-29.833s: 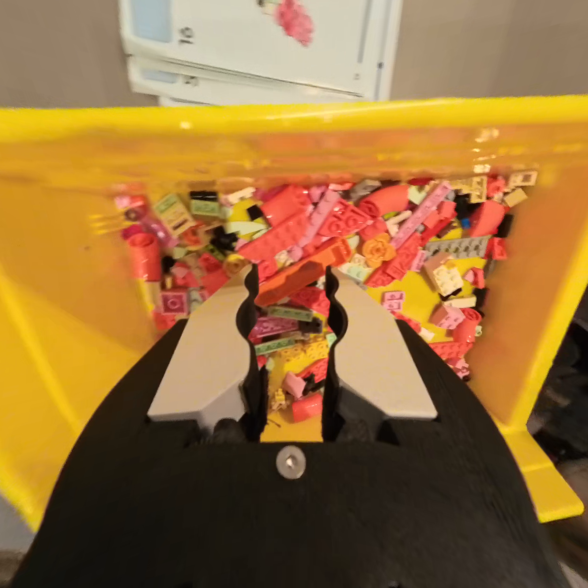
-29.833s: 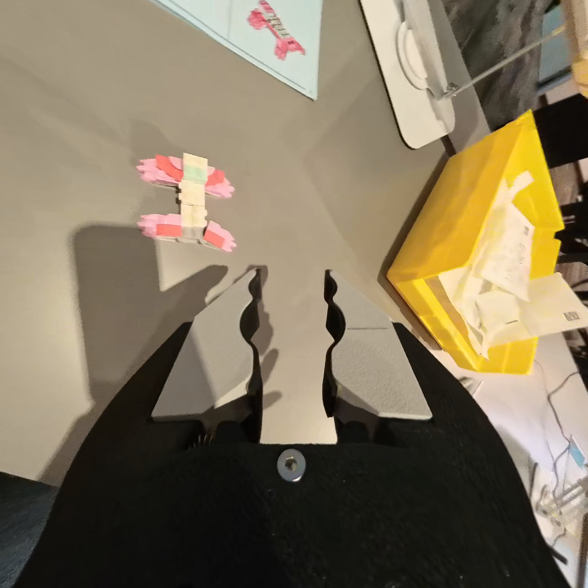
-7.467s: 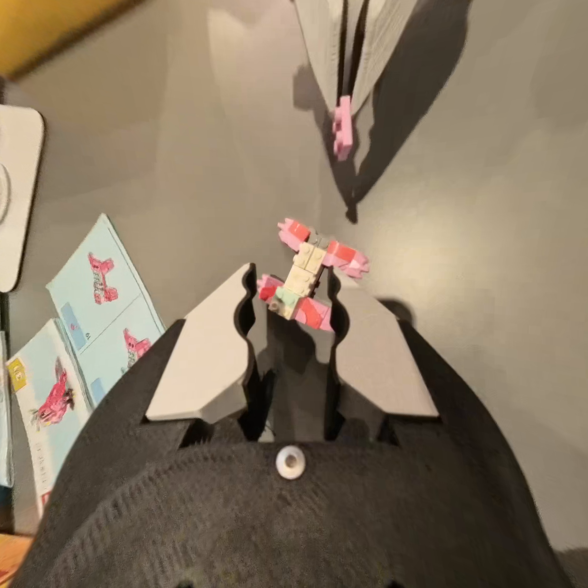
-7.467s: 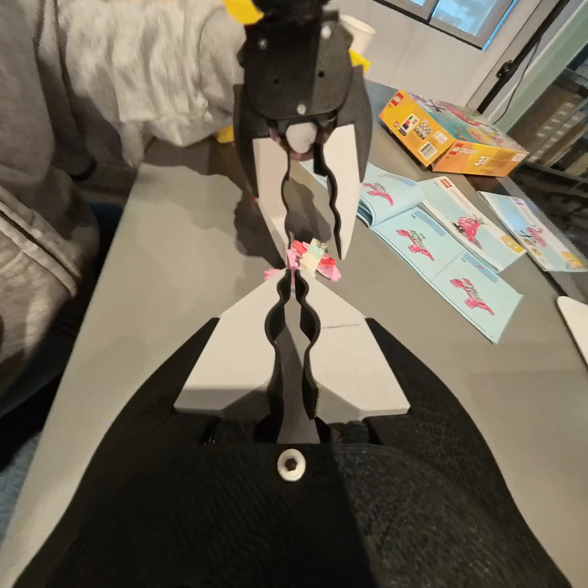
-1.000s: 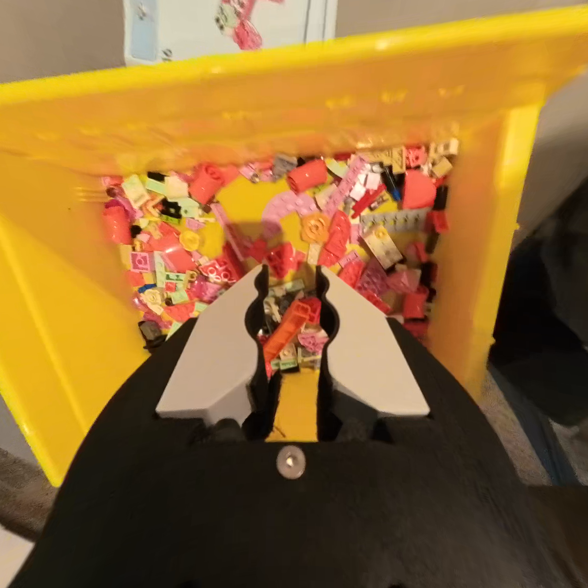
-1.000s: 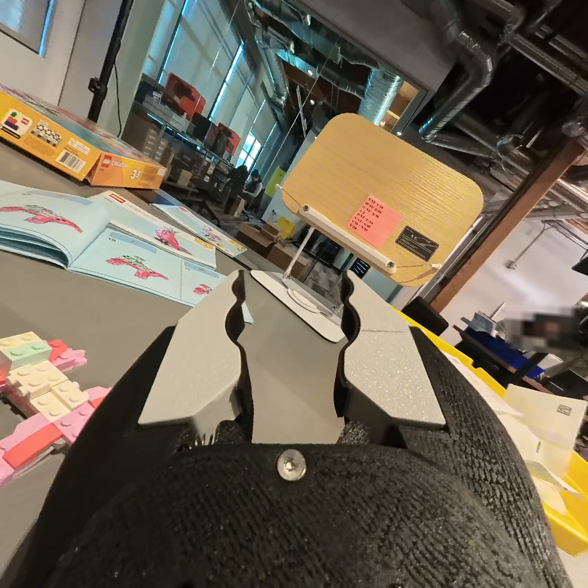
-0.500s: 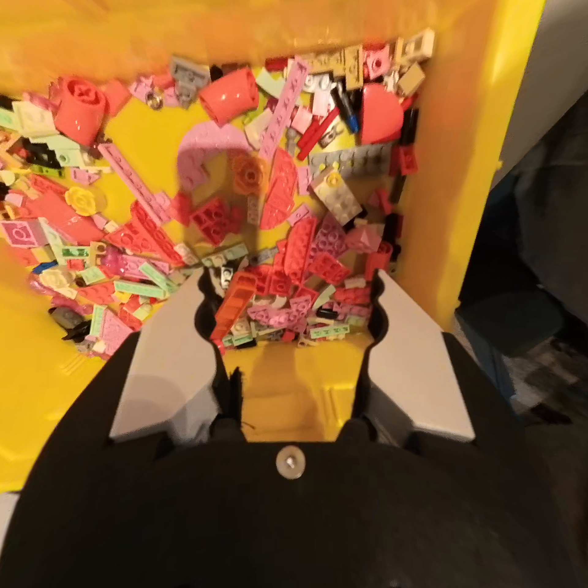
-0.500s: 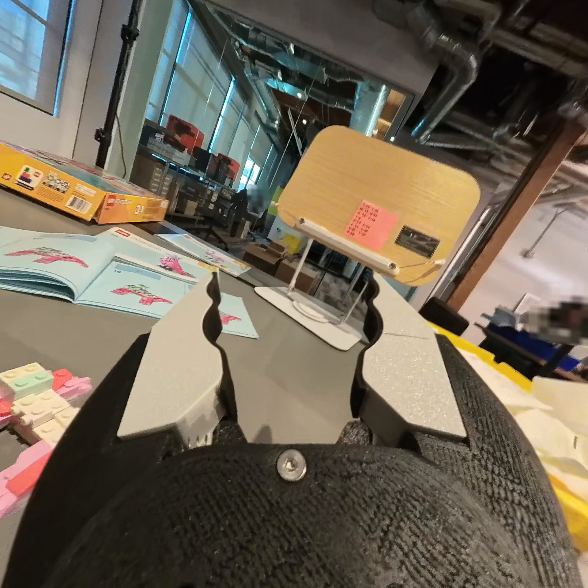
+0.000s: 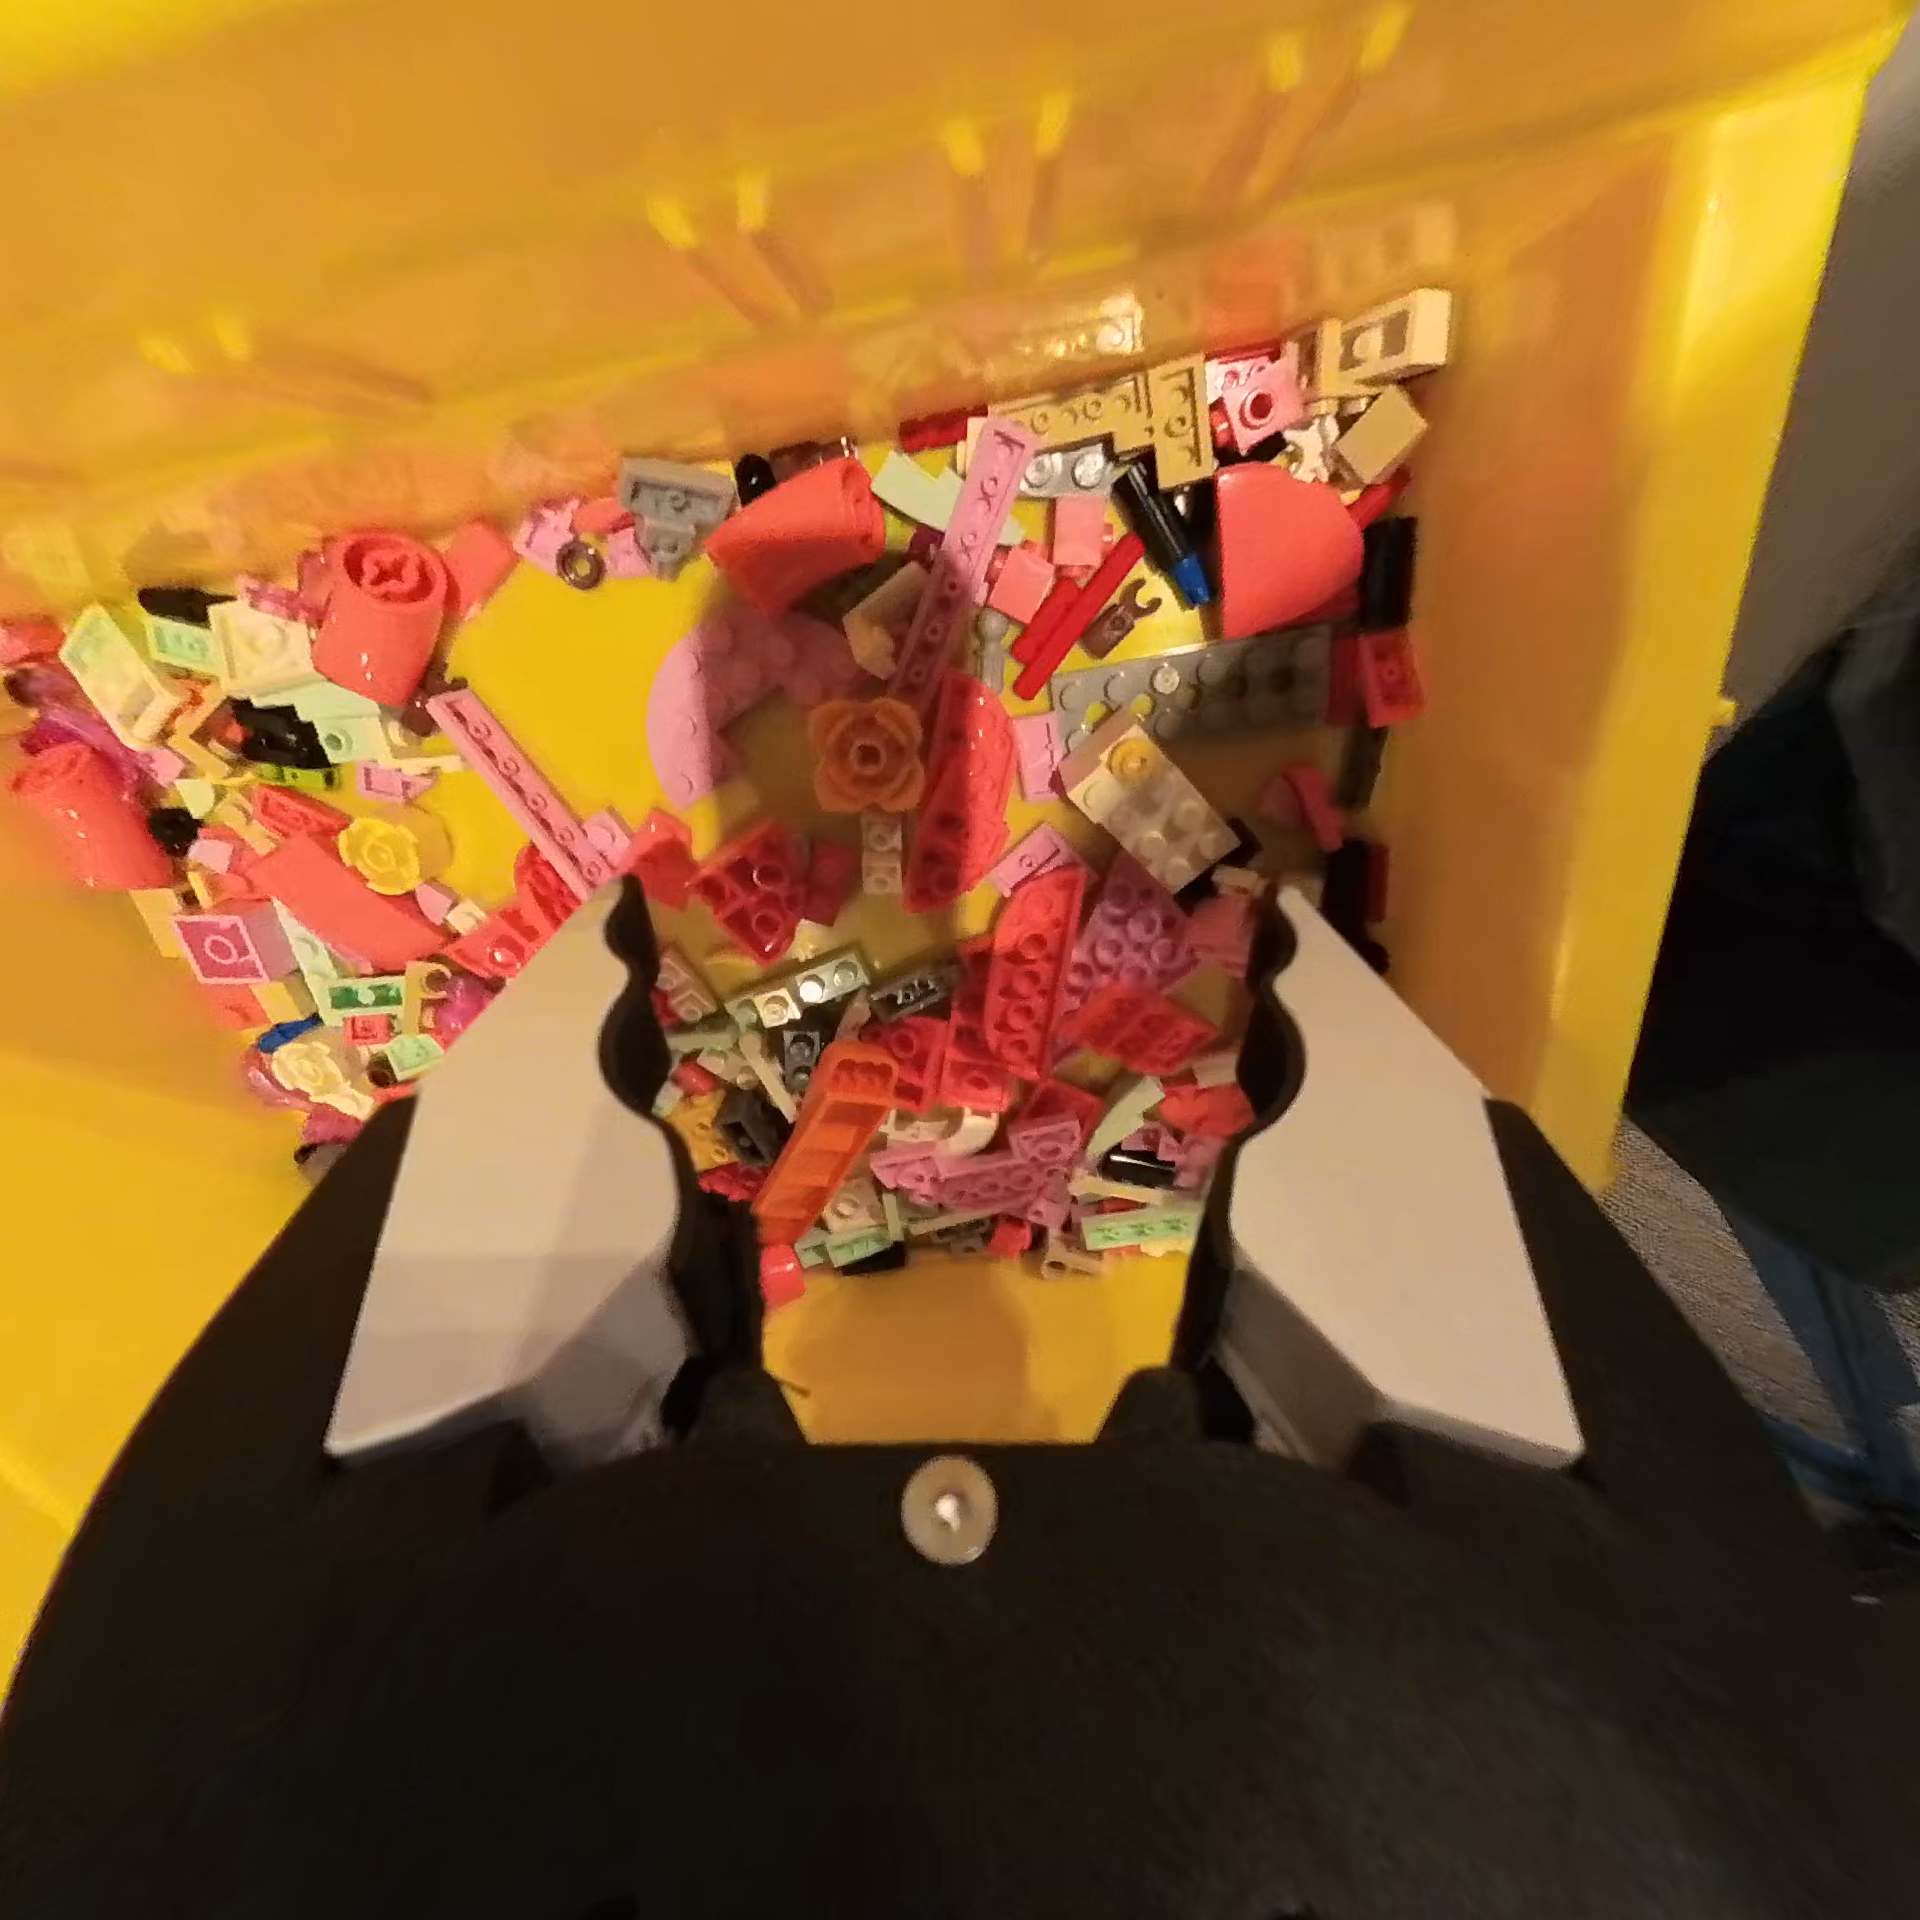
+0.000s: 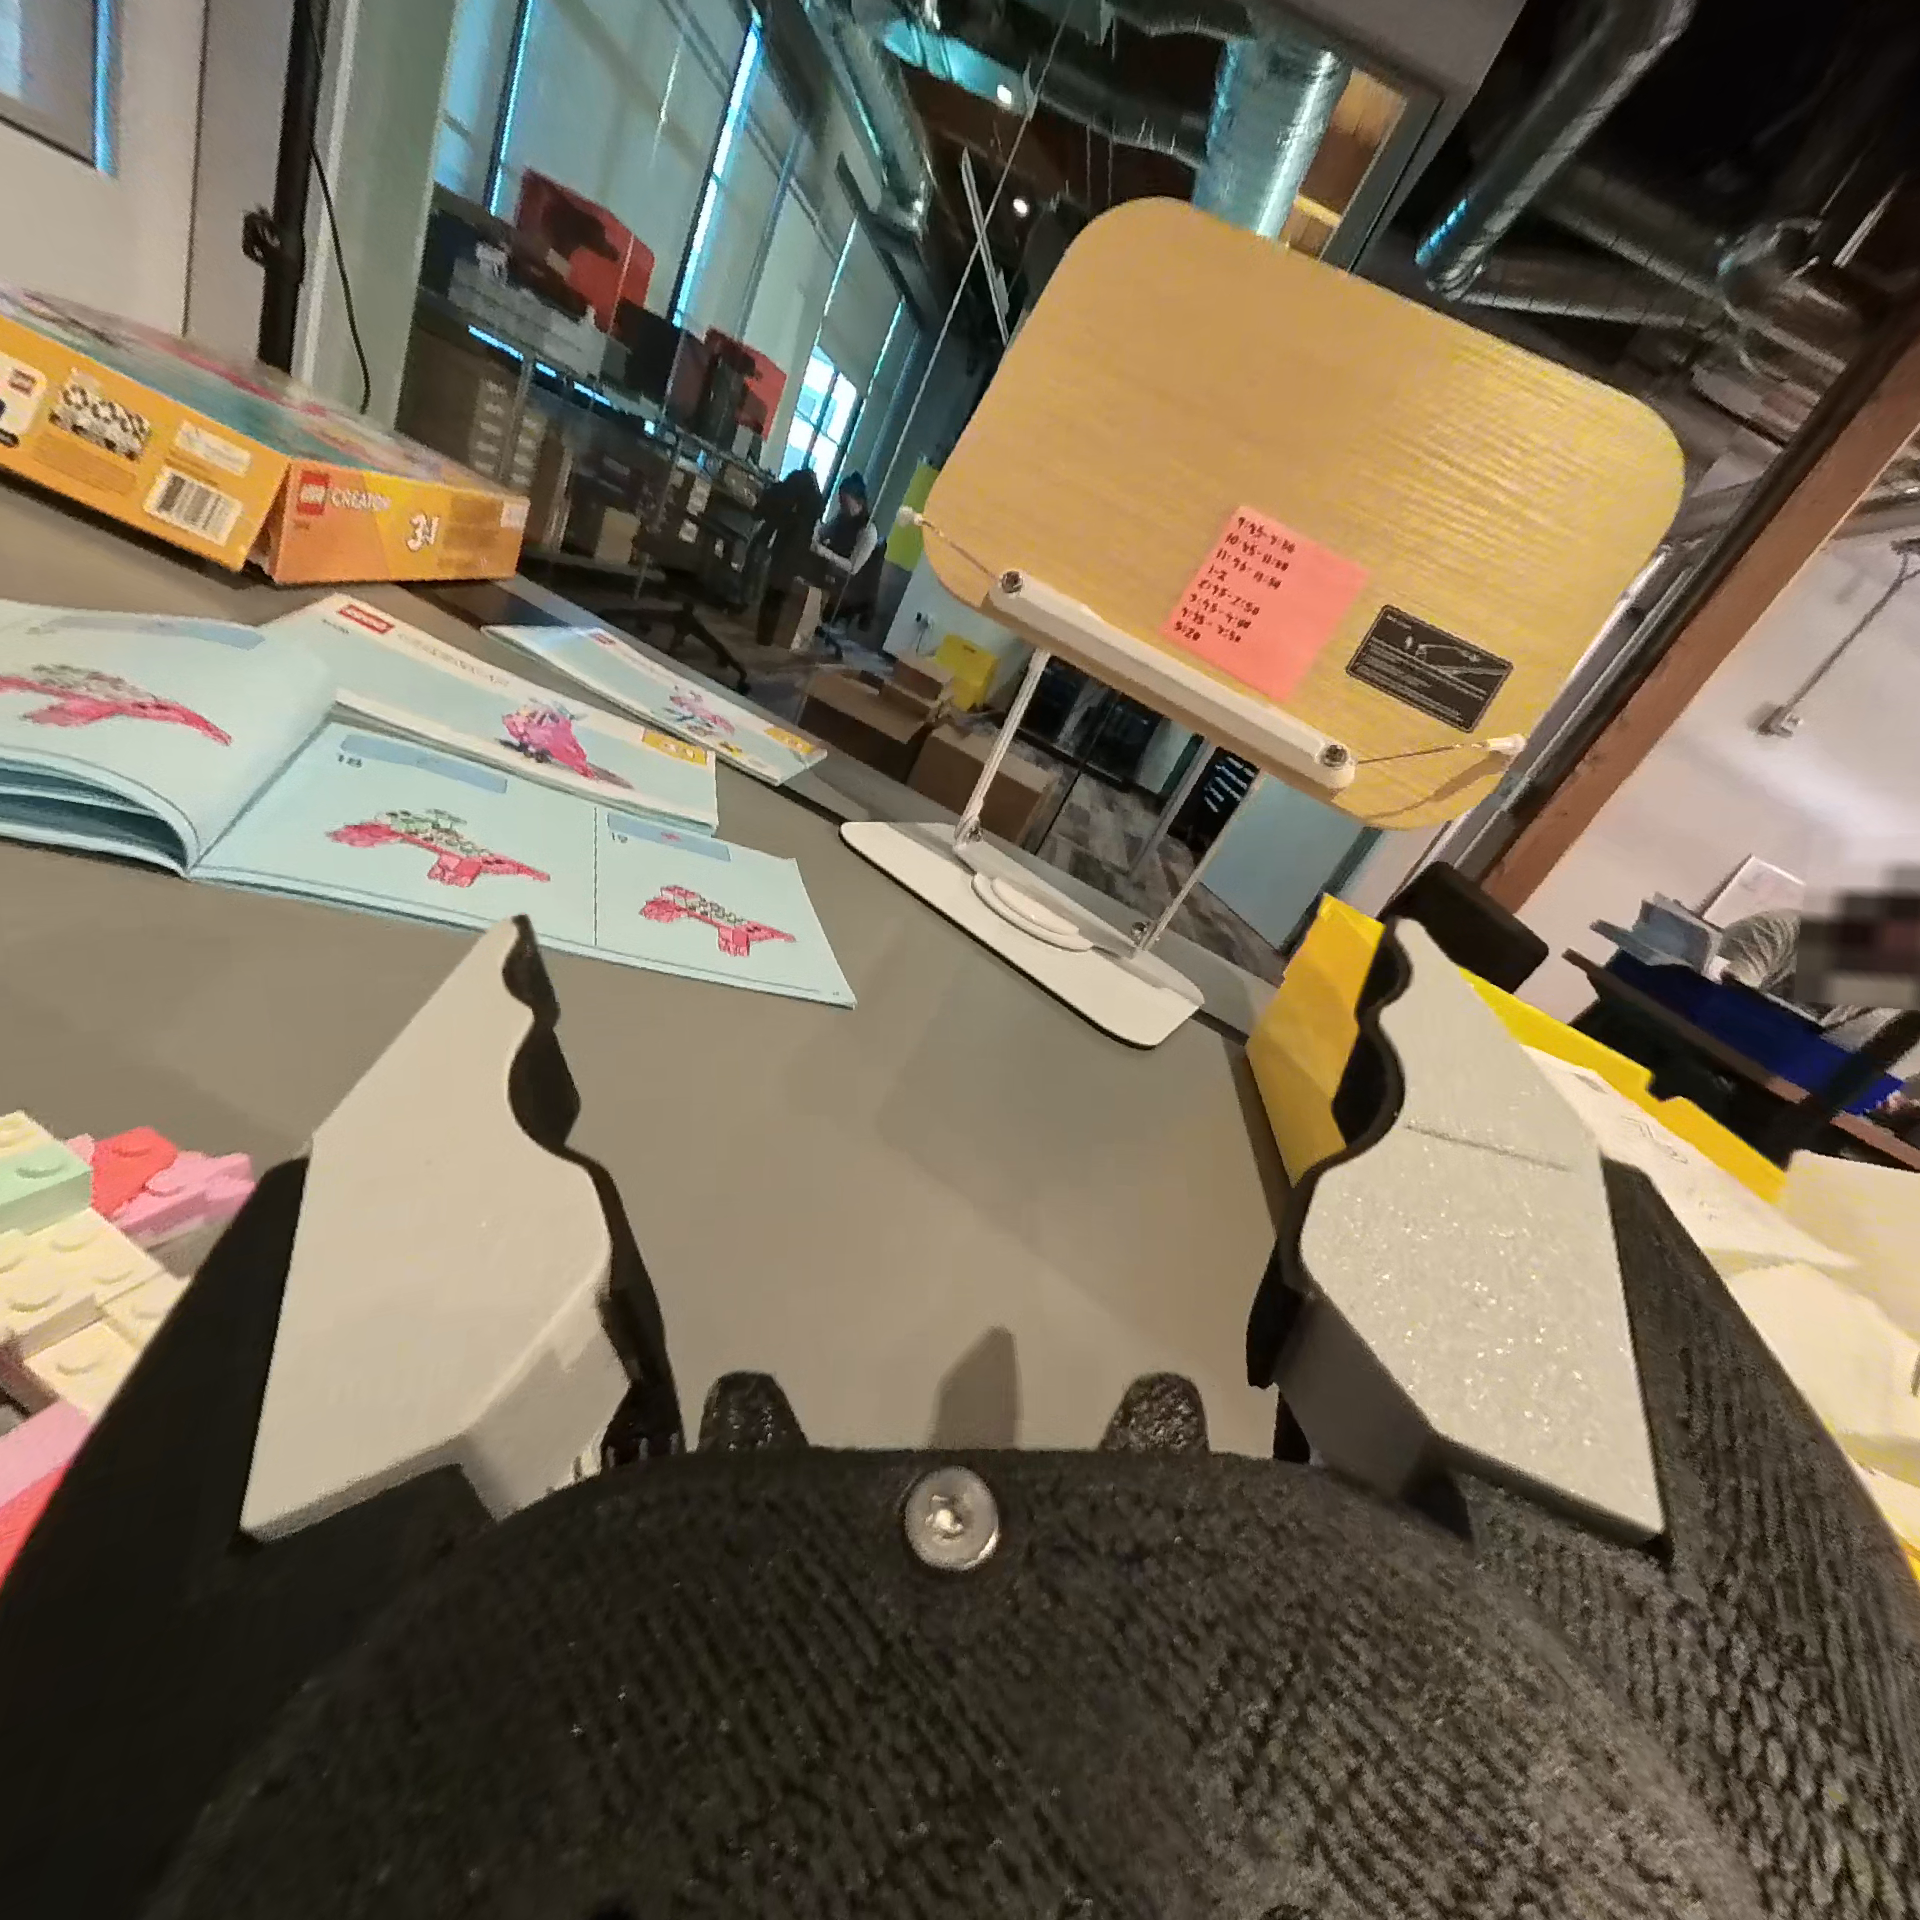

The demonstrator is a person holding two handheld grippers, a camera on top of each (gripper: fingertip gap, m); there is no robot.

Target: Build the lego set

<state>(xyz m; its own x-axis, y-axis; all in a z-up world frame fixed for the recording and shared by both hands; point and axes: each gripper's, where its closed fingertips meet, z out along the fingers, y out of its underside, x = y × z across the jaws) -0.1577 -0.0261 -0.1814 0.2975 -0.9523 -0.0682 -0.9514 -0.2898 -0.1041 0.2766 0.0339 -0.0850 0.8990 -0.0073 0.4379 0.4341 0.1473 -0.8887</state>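
Yellow bin (image 9: 1558, 623): holds a loose heap of bricks (image 9: 935, 831), mostly coral, pink and red, with some mint, tan, grey and black; bare yellow floor shows near the front.
Left tongs (image 9: 951, 914): spread wide and empty, hanging inside the bin above the heap; no brick touches either finger.
Between the fingers: an orange brick (image 9: 826, 1132) lies tilted on small pink and mint plates; red and purple plates lie just beyond it.
Beyond the tips: an orange flower (image 9: 868, 753), a pink curved plate (image 9: 707, 696), a long pink plate (image 9: 520, 774) and a white brick (image 9: 1153, 795).
Far bin wall: a coral dome (image 9: 1283, 561), a coral cylinder (image 9: 384, 613), a grey plate (image 9: 1236, 681).
Right tongs (image 10: 961, 961): spread wide and empty, low over the grey worktop (image 10: 883, 1143).
Model (image 10: 73, 1236): on the worktop at the view's left edge, just beside the left finger, partly cut off; cream bricks, one mint brick, pink and coral plates.
Second bin (image 10: 1309, 997): yellow, at the right finger; white paper (image 10: 1766, 1278) lies in it.
Booklets (image 10: 436, 821): pale blue, open on the worktop ahead, well apart from the tongs, with pink drawings.
Box (image 10: 249, 457): orange, far left on the worktop.
Stand (image 10: 1247, 499): wooden board on a white base, with a pink note stuck on.
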